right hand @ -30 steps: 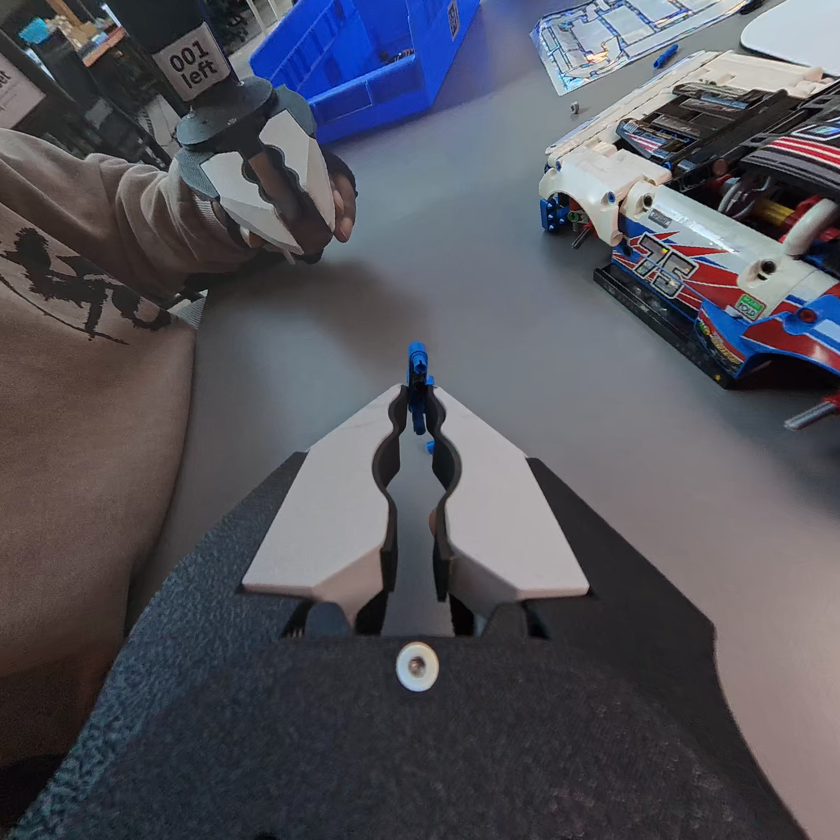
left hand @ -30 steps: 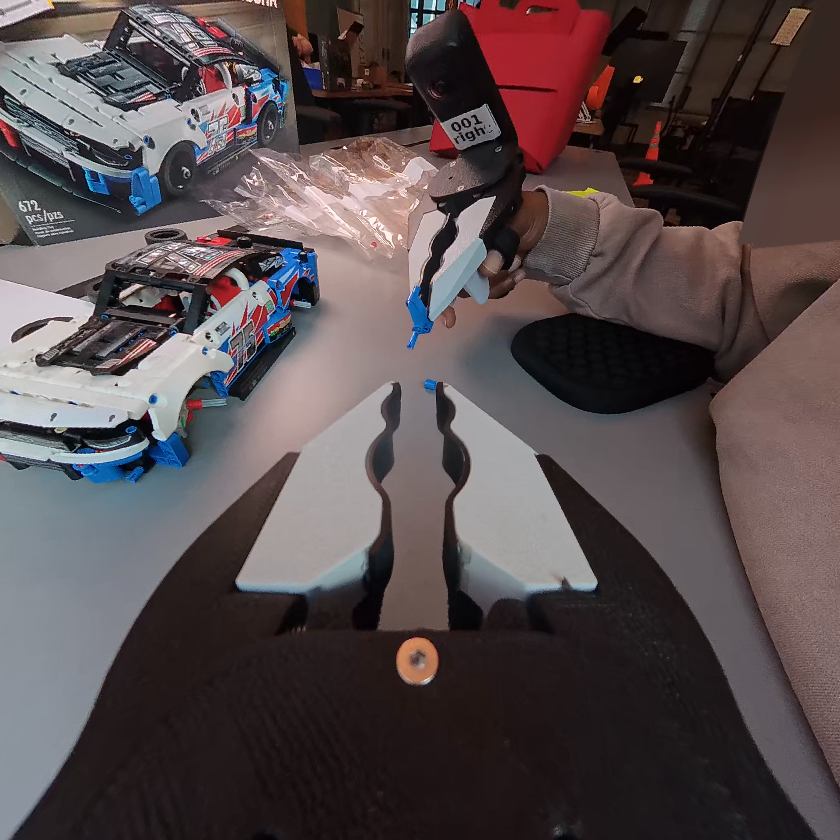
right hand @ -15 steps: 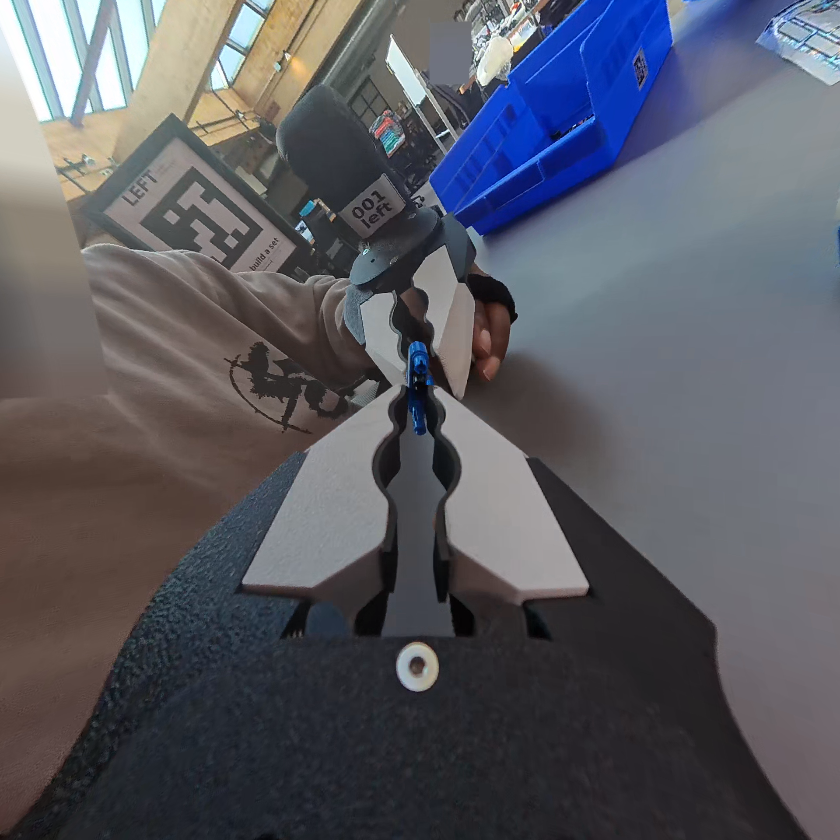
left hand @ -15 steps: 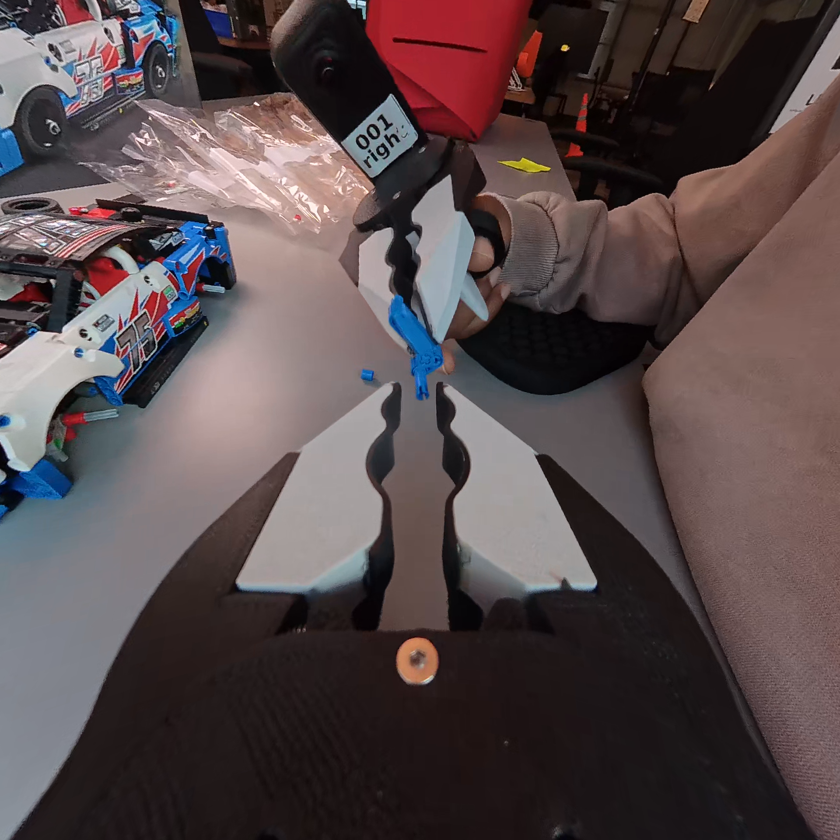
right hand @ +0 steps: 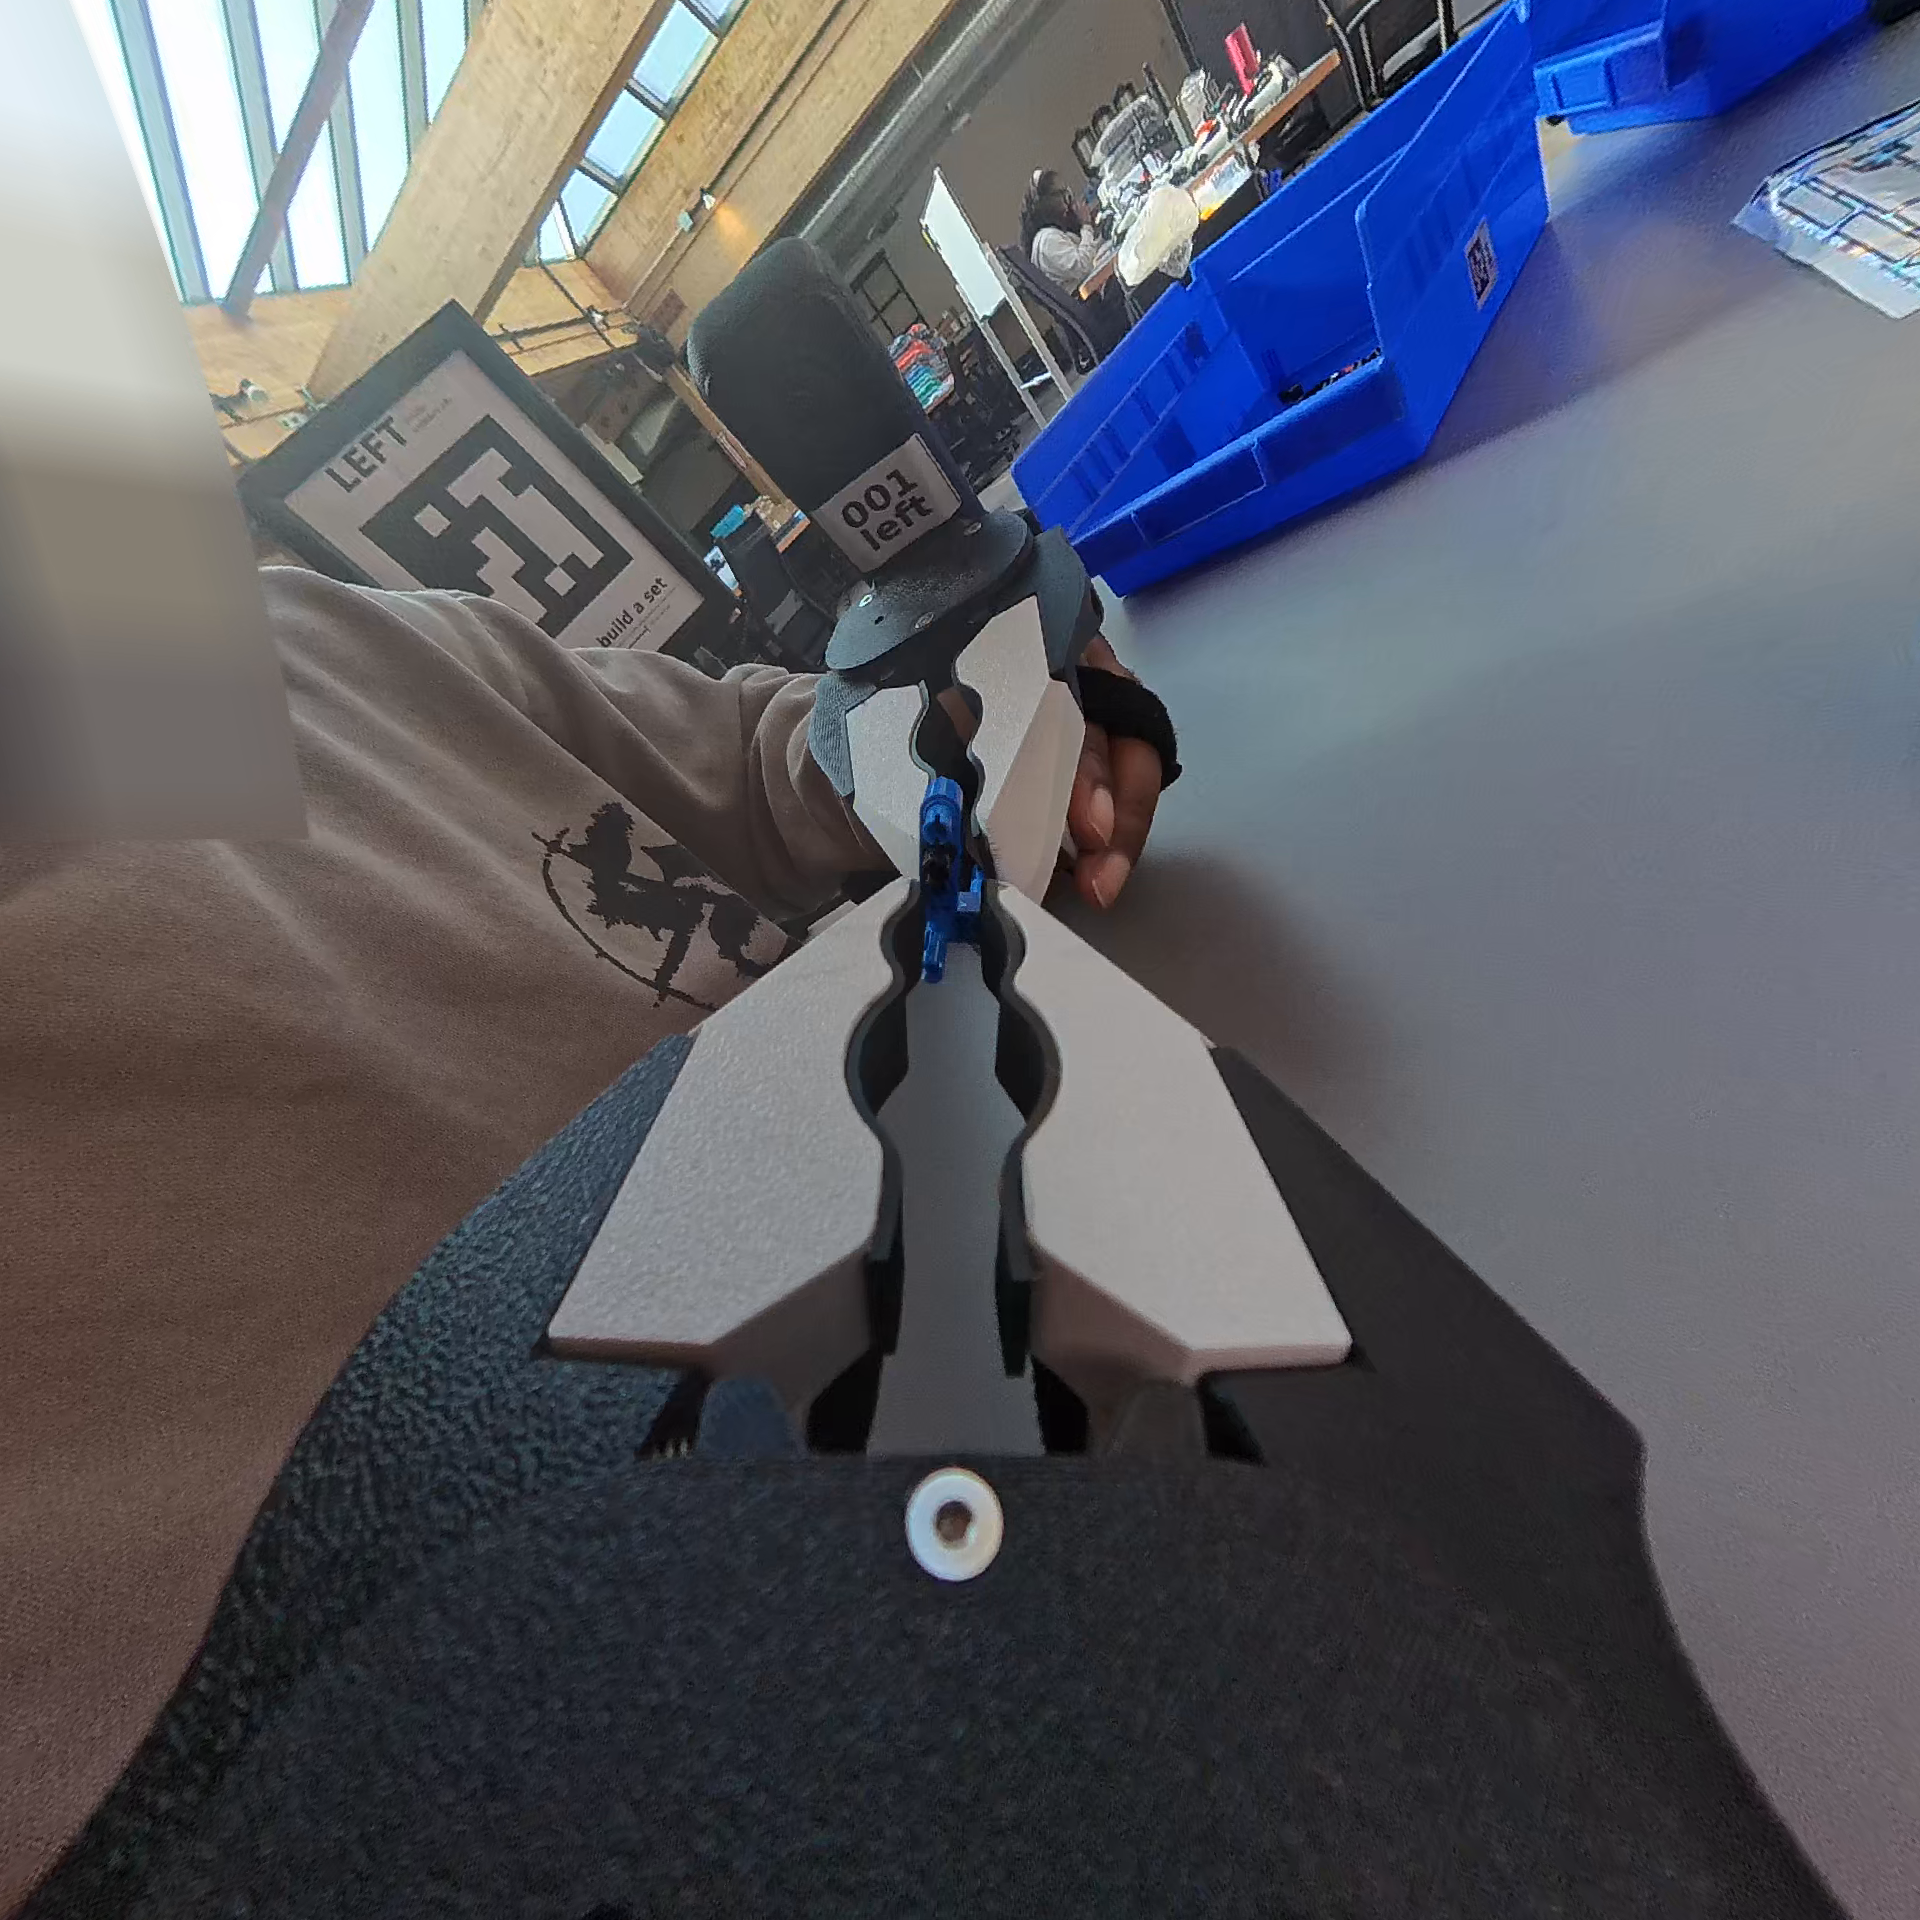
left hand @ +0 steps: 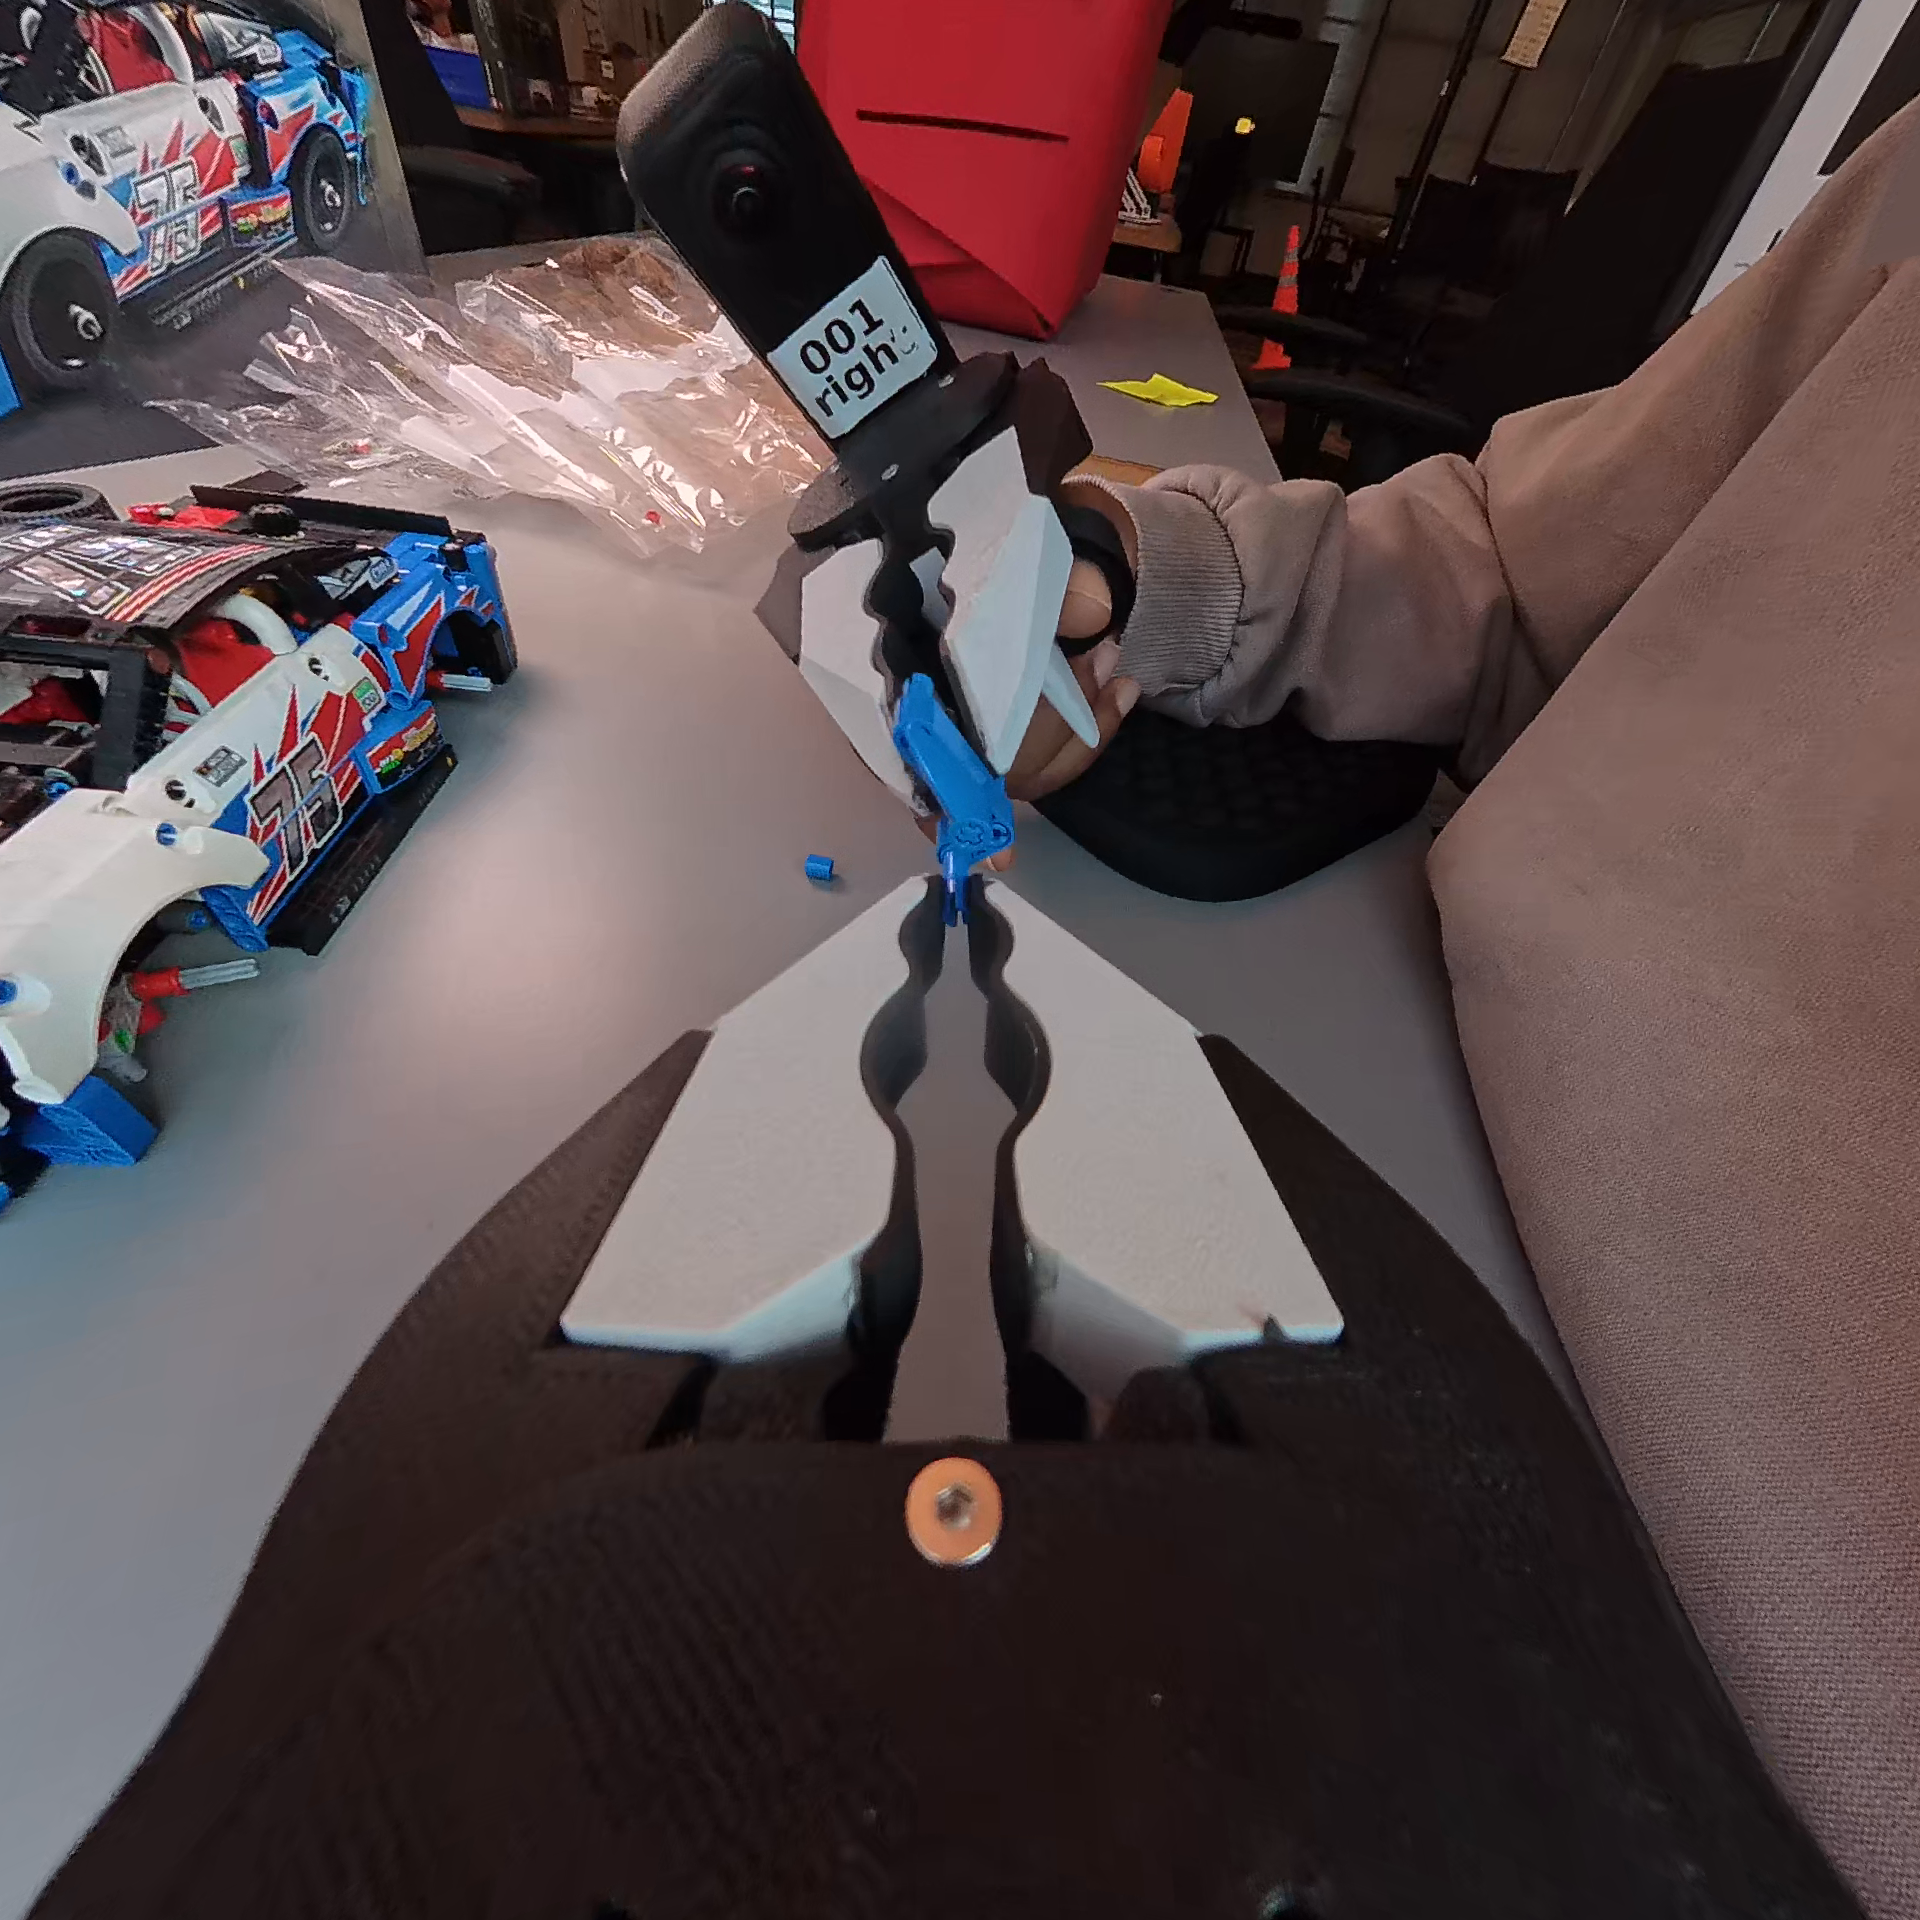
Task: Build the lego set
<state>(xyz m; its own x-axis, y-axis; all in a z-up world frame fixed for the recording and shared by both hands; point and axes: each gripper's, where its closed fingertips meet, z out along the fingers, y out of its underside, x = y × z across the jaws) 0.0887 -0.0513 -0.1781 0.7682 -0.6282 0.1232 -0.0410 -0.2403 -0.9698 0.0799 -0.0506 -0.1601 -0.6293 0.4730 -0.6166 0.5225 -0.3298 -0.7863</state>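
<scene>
A small blue Lego piece (left hand: 951,769) is held in the air between both grippers. My right gripper (right hand: 951,894) is shut on it (right hand: 940,920); in the left wrist view it (left hand: 935,800) points down toward me. My left gripper (left hand: 956,888) has its tips closed narrowly on the piece's lower pin end. In the right wrist view the left gripper (right hand: 940,831) faces me tip to tip. The partly built white, blue and red Lego car (left hand: 260,748) sits on the grey table (left hand: 582,1039) to the left. A tiny loose blue pin (left hand: 821,868) lies on the table just left of the tips.
The set's box (left hand: 156,156) stands at the back left, with clear plastic bags (left hand: 499,395) in front of it. A black pad (left hand: 1226,821) lies under the right hand. Blue bins (right hand: 1351,343) and a sticker sheet (right hand: 1849,218) lie far across the table. The grippers are tip to tip, or close to it.
The right gripper lifted the blue piece and brought it to the left gripper's tips. The left fingers narrowed from open onto the piece's end.
</scene>
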